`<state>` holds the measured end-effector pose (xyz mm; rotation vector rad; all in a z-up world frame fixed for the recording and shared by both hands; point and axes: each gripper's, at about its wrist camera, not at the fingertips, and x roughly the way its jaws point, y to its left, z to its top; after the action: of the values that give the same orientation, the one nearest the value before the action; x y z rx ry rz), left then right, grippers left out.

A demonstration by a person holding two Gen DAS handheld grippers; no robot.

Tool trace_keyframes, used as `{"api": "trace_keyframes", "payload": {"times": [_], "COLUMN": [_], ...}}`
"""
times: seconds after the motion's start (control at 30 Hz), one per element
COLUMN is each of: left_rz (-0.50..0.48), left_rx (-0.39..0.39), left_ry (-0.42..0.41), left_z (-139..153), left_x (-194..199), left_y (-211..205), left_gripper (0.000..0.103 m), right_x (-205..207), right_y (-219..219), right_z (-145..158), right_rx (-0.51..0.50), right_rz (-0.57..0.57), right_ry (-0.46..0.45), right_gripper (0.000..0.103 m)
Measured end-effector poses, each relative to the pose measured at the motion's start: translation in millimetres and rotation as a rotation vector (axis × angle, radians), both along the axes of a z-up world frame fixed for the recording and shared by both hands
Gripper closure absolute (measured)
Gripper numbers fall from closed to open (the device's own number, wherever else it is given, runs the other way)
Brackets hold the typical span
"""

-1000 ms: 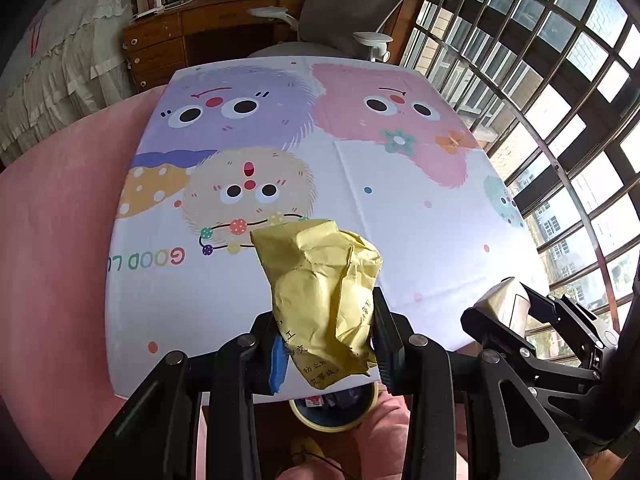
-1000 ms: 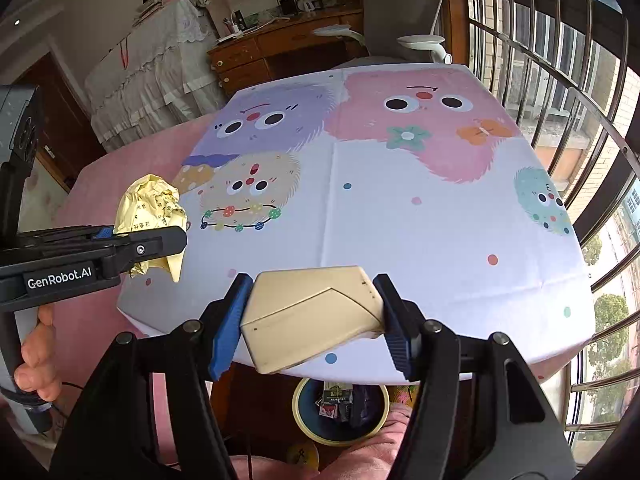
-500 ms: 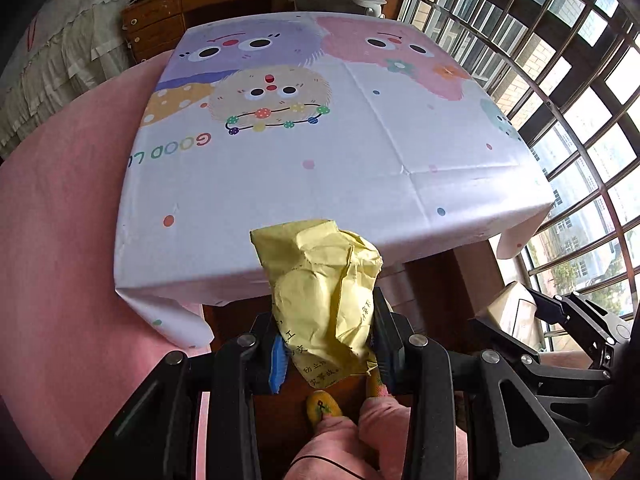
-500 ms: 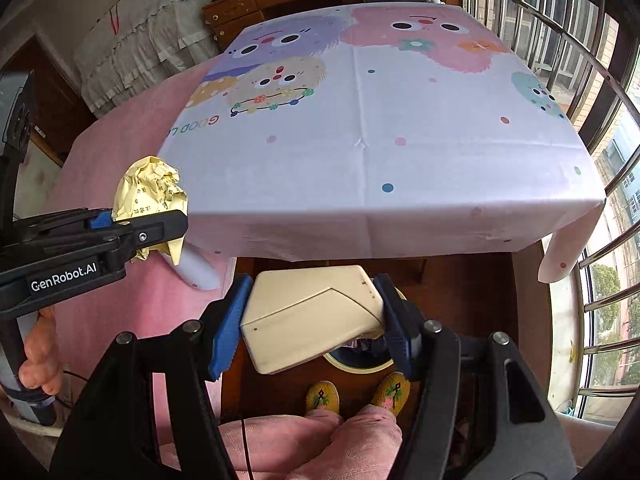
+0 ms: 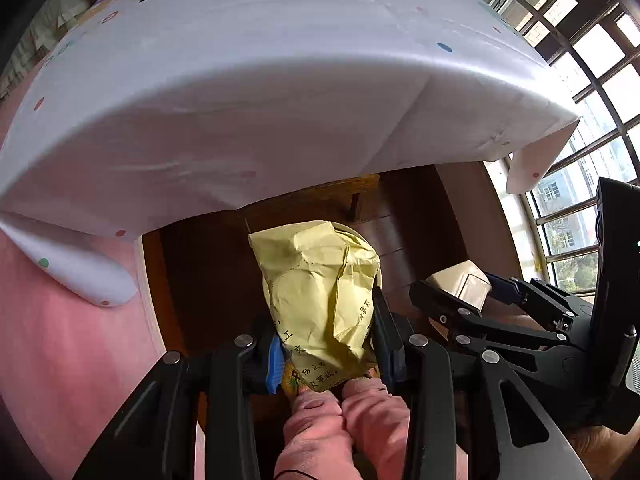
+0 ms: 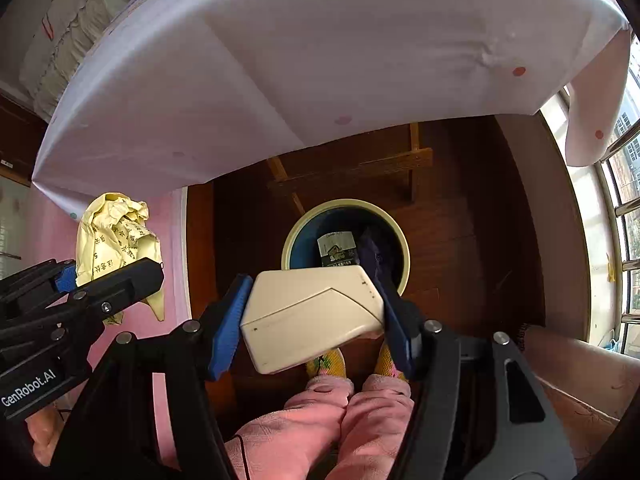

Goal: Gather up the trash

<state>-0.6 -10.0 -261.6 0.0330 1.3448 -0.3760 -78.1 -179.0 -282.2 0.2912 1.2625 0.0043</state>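
Note:
My left gripper (image 5: 326, 344) is shut on a crumpled yellow paper (image 5: 320, 296) printed with dark characters; the same yellow paper (image 6: 116, 240) shows at the left of the right wrist view, in the left gripper (image 6: 108, 280). My right gripper (image 6: 312, 316) is shut on a cream box (image 6: 312, 314); that cream box (image 5: 460, 282) appears at the right of the left wrist view. A round bin (image 6: 346, 206) with a cream rim and blue inside stands on the floor under the table edge, just beyond the box. It holds some trash. In the left wrist view the paper hides most of the bin (image 5: 356, 232).
The white tablecloth (image 6: 320, 60) overhangs the table edge above the bin. Wooden table braces (image 6: 348, 168) cross behind the bin. A person's pink-trousered legs (image 6: 340, 412) and yellow slippers (image 6: 328, 362) are below the grippers. Window bars (image 5: 580, 40) run along the right; pink bedding (image 5: 60, 340) lies left.
Both grippers have tilted downward and dropped below the table edge, still holding the paper and the box. The bin on the floor now sits right in front of them.

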Motion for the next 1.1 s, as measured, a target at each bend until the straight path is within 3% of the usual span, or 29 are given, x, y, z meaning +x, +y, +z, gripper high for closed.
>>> {"api": "trace_keyframes", "payload": {"times": [0.17, 0.23, 0.27, 0.33, 0.4, 0.67, 1.1], "left_rz": [0.064, 0.074, 0.078, 0.078, 0.095, 0.164, 0.211], "left_rx": [-0.030, -0.043, -0.045, -0.054, -0.047, -0.027, -0.014], "left_ry": [0.037, 0.052, 0.052, 0.058, 0.054, 0.019, -0.055], "left_z": [-55.3, -76.3, -83.8, -96.7, -106.9, -114.9, -52.4], "left_x": [10.8, 17.4, 17.5, 19.6, 19.3, 18.0, 26.4], "left_y": [-4.4, -0.8, -1.1, -0.7, 3.5, 22.5, 33.0], "left_gripper": [0.065, 0.059, 0.053, 0.020, 0.015, 0.013, 0.013], "right_x": [12.0, 16.2, 22.0, 27.4, 31.9, 36.7, 35.6], "right_y": [-16.0, -22.4, -24.9, -31.9, -36.9, -37.0, -39.0], "right_z": [-63.4, -84.1, -92.8, -108.1, -117.6, -116.7, -70.1], "right_rx": [0.054, 0.085, 0.106, 0.154, 0.176, 0.113, 0.025], "right_rz": [-0.033, -0.058, -0.069, -0.092, -0.104, -0.078, -0.049], "right_ry": [0.032, 0.040, 0.048, 0.068, 0.078, 0.055, 0.021], "right_gripper": [0.044, 0.044, 0.043, 0.038, 0.029, 0.029, 0.028]}}
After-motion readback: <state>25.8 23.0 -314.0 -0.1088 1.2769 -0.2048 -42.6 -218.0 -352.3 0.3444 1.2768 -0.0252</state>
